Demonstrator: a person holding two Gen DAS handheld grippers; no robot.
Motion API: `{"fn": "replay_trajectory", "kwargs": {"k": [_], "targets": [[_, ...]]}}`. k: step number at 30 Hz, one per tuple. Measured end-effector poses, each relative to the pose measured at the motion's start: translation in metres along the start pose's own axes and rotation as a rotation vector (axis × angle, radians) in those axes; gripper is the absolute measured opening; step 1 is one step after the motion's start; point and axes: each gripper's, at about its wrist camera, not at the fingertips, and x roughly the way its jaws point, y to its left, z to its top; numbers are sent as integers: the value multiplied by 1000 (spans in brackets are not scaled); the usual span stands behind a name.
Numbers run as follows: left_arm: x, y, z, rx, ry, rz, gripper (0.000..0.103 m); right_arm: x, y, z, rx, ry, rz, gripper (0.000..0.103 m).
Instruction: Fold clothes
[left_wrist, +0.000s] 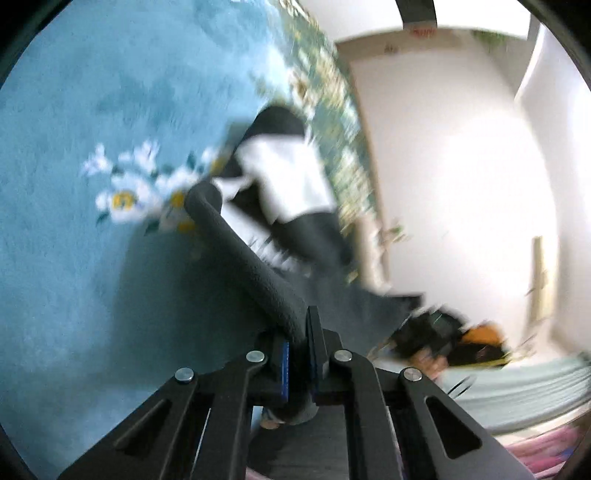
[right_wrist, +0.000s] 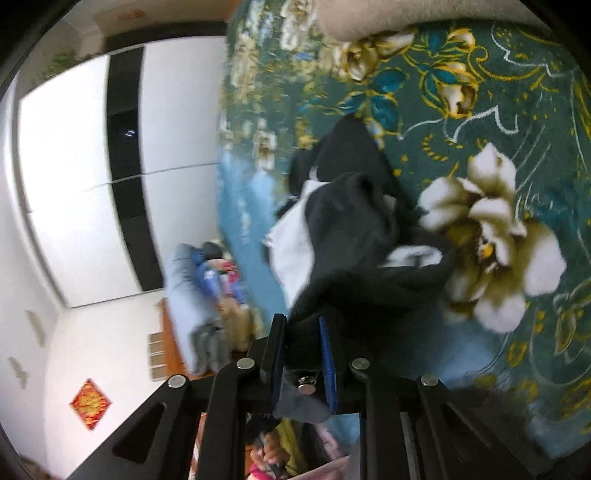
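A dark grey and white garment (left_wrist: 284, 184) lies bunched on a blue flowered blanket (left_wrist: 74, 147). A rolled dark strip of the garment (left_wrist: 240, 254) runs from the pile into my left gripper (left_wrist: 299, 332), whose blue pads are shut on it. In the right wrist view the same garment (right_wrist: 354, 221) is heaped in dark folds with white patches showing. My right gripper (right_wrist: 303, 332) is shut on a thick dark fold of it, lifted off the blanket (right_wrist: 517, 110). Both views are blurred.
White walls and a wardrobe (right_wrist: 85, 166) stand beyond the bed edge. A pile of other clothes (right_wrist: 207, 295) lies past the blanket's edge. A person's hand and sleeve (left_wrist: 461, 347) show at the lower right of the left wrist view.
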Motion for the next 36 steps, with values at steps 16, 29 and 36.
{"fn": "replay_trajectory", "kwargs": {"k": [16, 29, 36], "targets": [[75, -17, 75, -78, 30, 48, 8, 65, -14, 20, 16, 195, -323, 47], [56, 8, 62, -174, -8, 54, 8, 164, -18, -35, -28, 458, -661, 55], [47, 6, 62, -155, -13, 59, 8, 165, -22, -48, -85, 436, -670, 12]]}}
